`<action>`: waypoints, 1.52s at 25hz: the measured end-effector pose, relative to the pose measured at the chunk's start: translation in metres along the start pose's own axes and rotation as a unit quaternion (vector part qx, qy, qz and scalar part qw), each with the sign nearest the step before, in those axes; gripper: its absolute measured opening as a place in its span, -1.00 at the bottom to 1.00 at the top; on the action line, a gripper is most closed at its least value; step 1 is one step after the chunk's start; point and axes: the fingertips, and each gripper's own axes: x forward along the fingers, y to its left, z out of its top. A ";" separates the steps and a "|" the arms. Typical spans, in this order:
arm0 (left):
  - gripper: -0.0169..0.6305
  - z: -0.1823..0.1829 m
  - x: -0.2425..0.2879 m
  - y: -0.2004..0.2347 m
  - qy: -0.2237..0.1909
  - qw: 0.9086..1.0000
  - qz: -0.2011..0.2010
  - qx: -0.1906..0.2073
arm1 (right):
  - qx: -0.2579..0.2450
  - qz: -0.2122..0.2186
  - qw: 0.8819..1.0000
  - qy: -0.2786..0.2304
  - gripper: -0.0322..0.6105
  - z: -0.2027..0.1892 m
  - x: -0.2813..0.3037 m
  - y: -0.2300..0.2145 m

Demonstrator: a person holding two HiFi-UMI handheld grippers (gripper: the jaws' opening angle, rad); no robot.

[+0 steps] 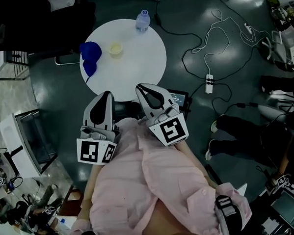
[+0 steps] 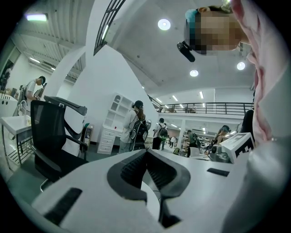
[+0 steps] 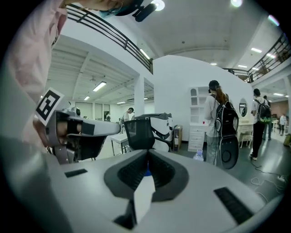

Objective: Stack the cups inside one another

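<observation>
On the round white table (image 1: pixel 144 60) two blue cups lie near the left rim, one (image 1: pixel 91 51) behind the other (image 1: pixel 89 68). A pale yellow cup (image 1: pixel 115 49) stands upright beside them. Both grippers hover short of the table's near edge, in front of the person's pink shirt. My left gripper (image 1: pixel 104 94) is shut with nothing in it, and its own view shows the jaws (image 2: pixel 146 152) pressed together. My right gripper (image 1: pixel 141 87) is shut and empty too; in its own view (image 3: pixel 147 154) a sliver of blue cup (image 3: pixel 146 173) shows behind the jaws.
A clear water bottle (image 1: pixel 142 20) stands at the table's far rim. A black office chair (image 1: pixel 43 21) is beyond the table at the left. Cables and a power strip (image 1: pixel 209 83) lie on the dark floor to the right. A seated person's legs (image 1: pixel 236 134) are at the right.
</observation>
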 end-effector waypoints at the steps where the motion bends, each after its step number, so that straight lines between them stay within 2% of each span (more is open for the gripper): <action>1: -0.89 0.000 0.000 0.000 -0.001 1.000 0.001 0.000 | -0.003 0.002 1.000 0.001 -0.80 -0.001 0.000 0.001; 38: -0.89 0.004 0.014 0.008 -0.014 1.000 -0.011 -0.021 | -0.013 0.003 1.000 0.011 -0.80 -0.005 0.009 -0.009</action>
